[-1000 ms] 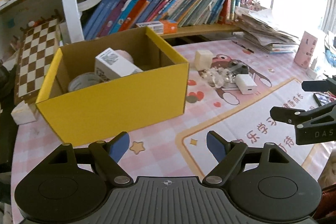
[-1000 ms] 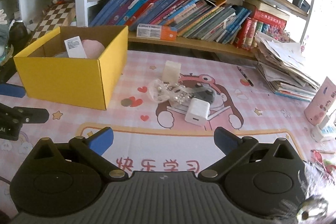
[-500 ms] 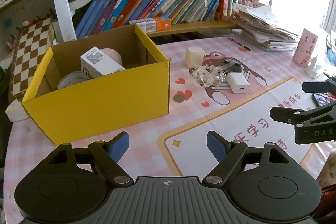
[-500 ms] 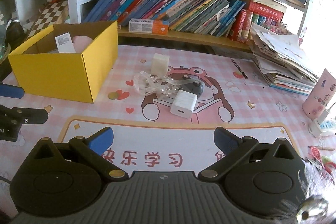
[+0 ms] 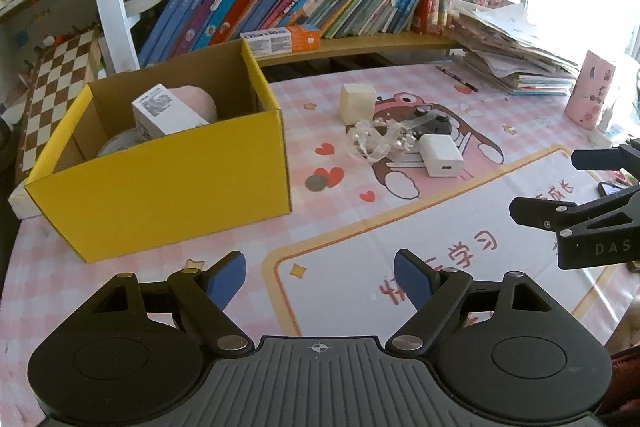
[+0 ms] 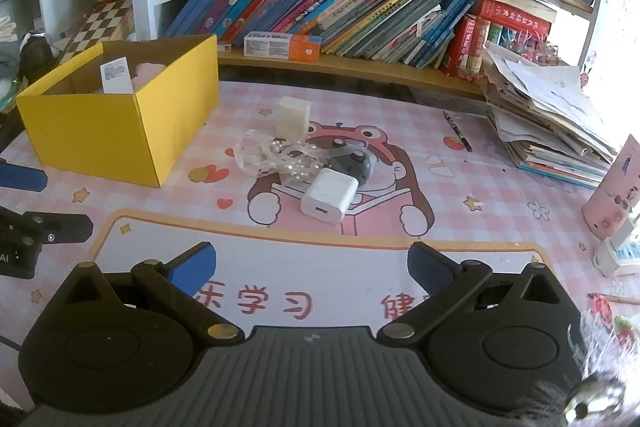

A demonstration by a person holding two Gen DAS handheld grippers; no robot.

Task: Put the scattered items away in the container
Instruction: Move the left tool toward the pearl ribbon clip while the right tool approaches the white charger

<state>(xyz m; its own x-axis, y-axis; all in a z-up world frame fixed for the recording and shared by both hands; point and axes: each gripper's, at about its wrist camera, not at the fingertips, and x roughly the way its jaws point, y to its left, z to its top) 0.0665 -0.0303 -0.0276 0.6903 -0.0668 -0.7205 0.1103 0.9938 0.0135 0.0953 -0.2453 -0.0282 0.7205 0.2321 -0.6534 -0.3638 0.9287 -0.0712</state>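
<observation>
This looks like the approach to the next pick: both the left gripper (image 5: 320, 277) and the right gripper (image 6: 312, 267) hang empty above the mat, jaws spread wide. The yellow cardboard box (image 5: 168, 187) already holds a white carton (image 5: 164, 111) and something pink. Left on the mat, well apart from either gripper: one white charger (image 6: 329, 195), one cream cube (image 6: 293, 117), one beaded ribbon tangle (image 6: 280, 157), one dark gadget (half hidden) and one coin (image 5: 316, 183). The next move calls for reaching forward and closing on one item.

Both cameras now sit further right of the yellow box (image 5: 160, 183): in the left wrist view the left gripper (image 5: 320, 277) hovers past the box's right corner, and in the right wrist view the right gripper (image 6: 312, 269) faces the white charger (image 6: 329, 195) beyond the box.
</observation>
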